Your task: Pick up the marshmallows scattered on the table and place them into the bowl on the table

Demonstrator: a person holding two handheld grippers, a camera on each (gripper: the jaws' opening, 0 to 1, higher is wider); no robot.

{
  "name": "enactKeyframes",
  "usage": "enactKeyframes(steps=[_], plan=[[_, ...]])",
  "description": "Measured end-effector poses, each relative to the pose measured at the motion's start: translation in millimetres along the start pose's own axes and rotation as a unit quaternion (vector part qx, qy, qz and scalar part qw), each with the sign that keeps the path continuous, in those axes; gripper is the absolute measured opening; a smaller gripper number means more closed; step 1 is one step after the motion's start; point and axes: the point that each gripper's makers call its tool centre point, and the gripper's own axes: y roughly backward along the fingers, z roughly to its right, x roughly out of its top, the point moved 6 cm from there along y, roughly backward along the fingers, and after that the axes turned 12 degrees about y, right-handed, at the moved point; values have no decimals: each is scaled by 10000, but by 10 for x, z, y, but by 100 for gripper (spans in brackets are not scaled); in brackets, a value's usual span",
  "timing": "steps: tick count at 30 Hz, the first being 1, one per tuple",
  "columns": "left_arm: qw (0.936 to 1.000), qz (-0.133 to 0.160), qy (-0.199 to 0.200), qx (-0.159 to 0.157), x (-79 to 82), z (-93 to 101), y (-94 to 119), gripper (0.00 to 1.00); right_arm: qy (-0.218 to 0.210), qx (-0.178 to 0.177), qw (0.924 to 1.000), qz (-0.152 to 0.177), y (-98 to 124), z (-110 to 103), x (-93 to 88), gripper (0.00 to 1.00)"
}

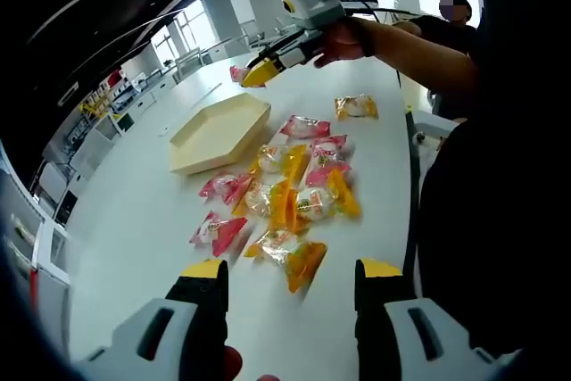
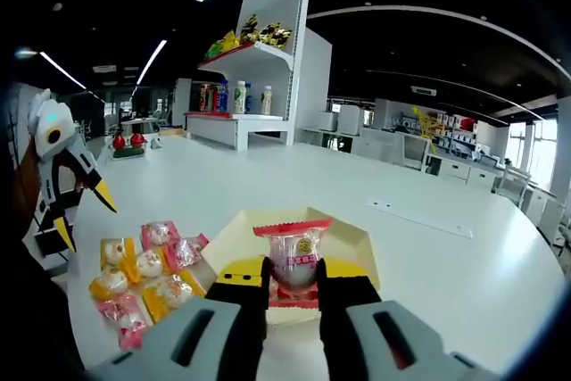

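Several wrapped marshmallows (image 1: 287,192), in pink and orange packets, lie bunched on the white table (image 1: 134,211), and one orange packet (image 1: 356,106) sits apart beyond them. The bowl (image 1: 219,131) is a cream hexagonal tray just left of the pile. My left gripper (image 1: 290,278) hangs open in front of the pile with nothing between its jaws. Farther off, the right gripper (image 1: 260,71) is held in the air past the bowl. In the right gripper view, my right gripper (image 2: 294,276) is shut on a red-wrapped marshmallow (image 2: 297,252) above the bowl (image 2: 361,236). The left gripper (image 2: 85,213) stands open beside the packets (image 2: 147,278).
A person's dark-clothed body (image 1: 500,176) stands along the table's right edge. A white shelf with bottles and snacks (image 2: 254,69) rises beyond the table's far end. Desks and chairs (image 2: 446,153) fill the room behind. Bare tabletop (image 2: 428,256) spreads right of the bowl.
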Motion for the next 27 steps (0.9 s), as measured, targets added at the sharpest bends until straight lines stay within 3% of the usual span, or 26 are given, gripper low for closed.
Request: enactKeyframes(steps=[14, 20, 27], plan=[[10000, -14, -37, -48, -13, -2, -10, 57, -130, -115, 9998, -69, -77, -28, -27, 22], [9997, 214, -27, -60, 64, -16, 53, 57, -209, -244, 9993, -187, -93, 9, -80, 22], [9997, 139, -127, -160, 88, -5, -9, 57, -296, -329, 9988, -203, -116, 51, -60, 22]])
